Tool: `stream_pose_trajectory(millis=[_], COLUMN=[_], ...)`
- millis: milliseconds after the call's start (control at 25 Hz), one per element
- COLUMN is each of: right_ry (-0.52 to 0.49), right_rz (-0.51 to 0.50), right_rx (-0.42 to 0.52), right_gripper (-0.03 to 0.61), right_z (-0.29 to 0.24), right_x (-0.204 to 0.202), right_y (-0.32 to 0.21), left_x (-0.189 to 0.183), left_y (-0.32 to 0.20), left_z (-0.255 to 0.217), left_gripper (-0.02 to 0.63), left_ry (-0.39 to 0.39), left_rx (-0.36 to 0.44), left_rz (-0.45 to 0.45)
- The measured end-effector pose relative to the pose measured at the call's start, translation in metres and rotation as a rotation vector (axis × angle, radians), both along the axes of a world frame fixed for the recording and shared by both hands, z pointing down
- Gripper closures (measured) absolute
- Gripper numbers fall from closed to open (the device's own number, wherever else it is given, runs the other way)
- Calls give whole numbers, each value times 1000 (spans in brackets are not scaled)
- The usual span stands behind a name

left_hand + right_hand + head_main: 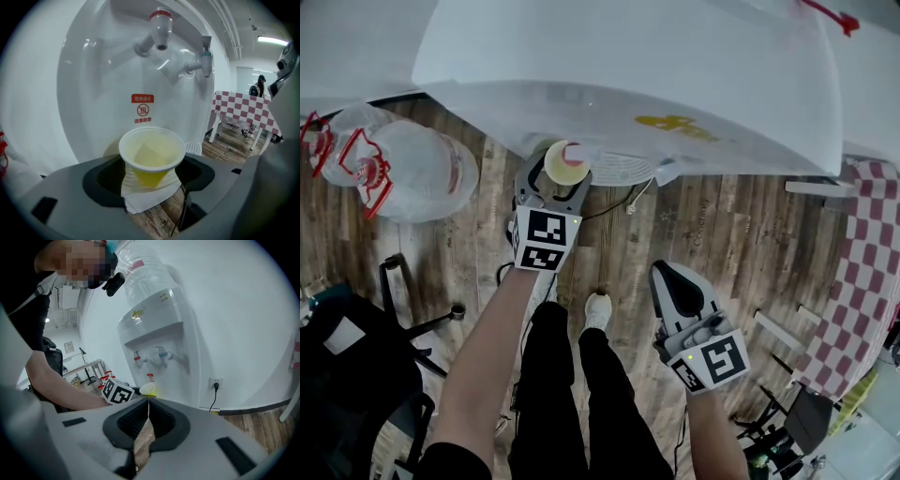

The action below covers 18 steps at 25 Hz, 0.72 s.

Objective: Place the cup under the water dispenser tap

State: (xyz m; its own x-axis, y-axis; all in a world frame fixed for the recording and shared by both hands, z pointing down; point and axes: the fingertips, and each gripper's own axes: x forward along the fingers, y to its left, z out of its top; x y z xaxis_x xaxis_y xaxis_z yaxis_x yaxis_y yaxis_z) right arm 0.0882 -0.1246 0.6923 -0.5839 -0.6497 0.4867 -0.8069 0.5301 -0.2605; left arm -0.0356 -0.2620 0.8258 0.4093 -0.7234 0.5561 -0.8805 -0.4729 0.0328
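Observation:
A white paper cup (565, 161) with a yellow inside is held off the floor by my left gripper (561, 174), whose jaws are shut on it. In the left gripper view the cup (151, 154) sits between the wide grey jaws with white paper wrapped round its base, in front of the white water dispenser (93, 93). The red tap (161, 28) is above and just behind the cup; the blue tap (205, 61) is to the right. My right gripper (667, 272) hangs lower right, shut and empty. From there I see the cup (147, 389) below the taps.
Large water bottles with red handles (403, 169) lie on the wood floor at left. A round drip tray (619, 169) juts from the dispenser's base. A red-checked table (862, 262) stands at right, a black chair (356, 375) lower left. A wall socket with a cord (215, 383) is beside the dispenser.

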Motion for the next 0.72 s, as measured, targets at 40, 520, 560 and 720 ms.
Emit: stream_pose_trajectory(millis=[40, 520, 560, 720], right_ry=[0, 0, 1, -6], right_rz=[0, -21, -26, -48], right_rx=[-2, 0, 1, 14], right_gripper=[555, 555, 555, 555], right_z=[1, -3, -5, -19], right_x=[0, -7, -8, -13], right_y=[1, 3, 4, 6], left_x=[0, -9, -11, -18], left_y=[0, 20, 22, 37], left_z=[0, 8, 8, -3], left_gripper=[288, 254, 253, 255], left_ry=[1, -12, -13, -13], left_rx=[-2, -61, -66, -93], left_rz=[1, -23, -31, -56])
